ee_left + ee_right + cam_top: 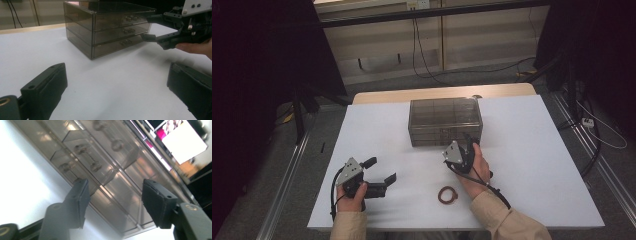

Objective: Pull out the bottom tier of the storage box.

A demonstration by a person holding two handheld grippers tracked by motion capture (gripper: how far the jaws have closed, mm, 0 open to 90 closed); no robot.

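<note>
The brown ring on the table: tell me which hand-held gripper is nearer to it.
Right. The right hand-held gripper is just beyond the brown ring, at the drawer box; the left hand-held gripper sits farther off to the ring's left.

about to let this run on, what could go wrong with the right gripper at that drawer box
The right gripper is at the front of the clear drawer box with open jaws not yet on a handle. The handles are small, so the jaws could miss or slip. The box looks light and nothing holds it; the left gripper is apart, so a pull may drag the box. It could slide towards the brown ring.
</note>
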